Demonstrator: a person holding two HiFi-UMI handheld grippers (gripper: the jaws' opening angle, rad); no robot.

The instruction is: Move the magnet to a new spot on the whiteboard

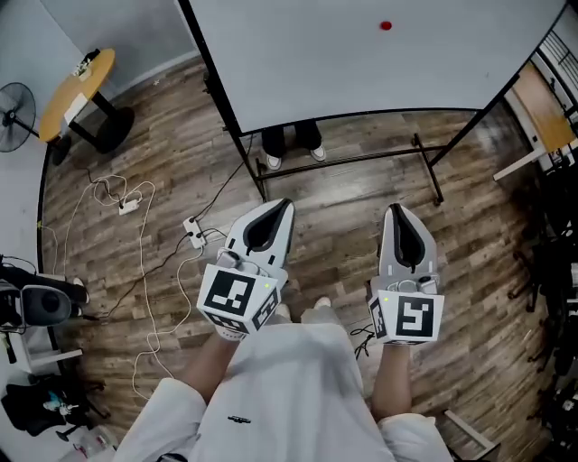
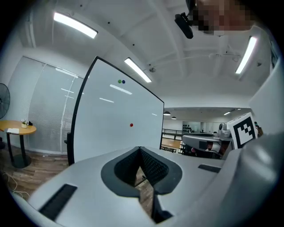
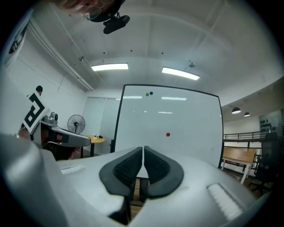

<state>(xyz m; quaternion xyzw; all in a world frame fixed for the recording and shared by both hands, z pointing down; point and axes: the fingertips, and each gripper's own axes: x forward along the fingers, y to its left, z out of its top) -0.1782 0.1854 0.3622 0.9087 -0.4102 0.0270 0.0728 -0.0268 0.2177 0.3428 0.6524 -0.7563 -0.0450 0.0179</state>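
A small red magnet [image 1: 386,25] sticks to the large whiteboard [image 1: 361,72], which stands on a black frame ahead of me. The left gripper view shows the magnet [image 2: 131,125] mid-board, and the right gripper view shows it [image 3: 167,134] just right of centre. My left gripper [image 1: 282,209] and right gripper [image 1: 396,212] are held side by side over the wood floor, well short of the board. The left gripper [image 2: 140,153] has its tips together with nothing between them. The right gripper [image 3: 143,153] is shut and empty too.
A green and a blue magnet [image 3: 149,94] sit near the board's top. Someone's shoes [image 1: 291,149] show under the board. A round yellow table [image 1: 77,86], a fan [image 1: 16,115] and floor cables [image 1: 135,203] lie left. A desk [image 1: 542,108] stands right.
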